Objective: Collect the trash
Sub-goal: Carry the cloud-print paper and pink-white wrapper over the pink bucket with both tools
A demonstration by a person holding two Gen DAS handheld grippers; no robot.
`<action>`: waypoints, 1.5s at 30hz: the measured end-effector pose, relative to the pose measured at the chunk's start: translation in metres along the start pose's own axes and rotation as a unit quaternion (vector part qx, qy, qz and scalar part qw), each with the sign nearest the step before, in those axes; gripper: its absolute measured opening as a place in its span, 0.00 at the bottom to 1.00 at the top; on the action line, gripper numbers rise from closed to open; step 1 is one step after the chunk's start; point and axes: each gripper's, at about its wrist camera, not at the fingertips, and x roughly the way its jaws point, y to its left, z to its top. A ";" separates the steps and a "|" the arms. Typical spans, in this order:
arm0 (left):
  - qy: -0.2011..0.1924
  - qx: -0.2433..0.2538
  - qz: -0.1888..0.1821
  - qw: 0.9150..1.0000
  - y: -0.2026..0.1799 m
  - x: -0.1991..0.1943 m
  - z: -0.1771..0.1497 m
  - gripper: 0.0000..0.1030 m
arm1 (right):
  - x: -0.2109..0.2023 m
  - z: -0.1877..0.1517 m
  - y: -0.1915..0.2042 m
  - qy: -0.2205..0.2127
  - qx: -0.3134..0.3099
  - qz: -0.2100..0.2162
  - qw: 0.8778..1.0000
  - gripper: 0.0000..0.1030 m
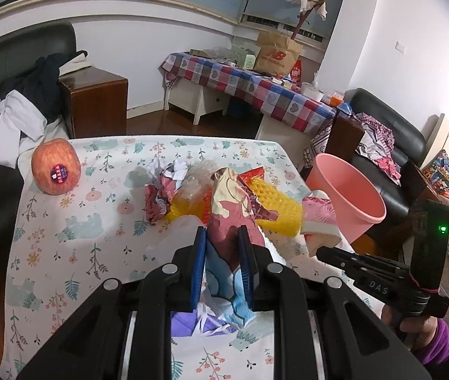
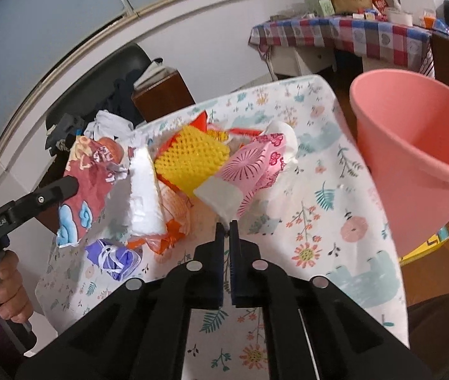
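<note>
Left claw: the left claw [image 1: 222, 232] pinches a crumpled red-and-blue printed wrapper [image 1: 235, 221] between its blue pads, held up above the tabletop [image 1: 66, 253].
Right claw: the right claw [image 2: 226, 226] is pressed together on the lower edge of a pink patterned packet [image 2: 253, 171] with a whitish end; its tips meet right at that edge.
Only in left view: an apple [image 1: 55, 171] with a sticker near the far left corner, well apart from the pile; a sleeve [image 1: 446, 338] in purple behind the right tool.
Only in right view: a white foam block [image 2: 143, 196] beside the wrapper, an orange plastic scrap [image 2: 173, 218] under it, and the hand [image 2: 9, 288] gripping the left tool.
Trash pile: yellow bumpy foam net [image 1: 279, 202] in the middle, a purple mask [image 2: 115, 258] near the front edge.
Bin: pink bucket [image 2: 414, 145] just past the tabletop's right edge, mouth open and tilted towards the pile.
Open room: bare cloth front left and along the right side.
Surroundings: black sofa with clothes on the left, checked table [image 1: 256, 88] behind.
</note>
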 end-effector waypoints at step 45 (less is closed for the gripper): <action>0.127 0.076 -0.089 0.985 -0.234 0.243 0.086 0.19 | -0.046 0.048 -0.179 -0.023 0.225 -0.066 0.972 0.03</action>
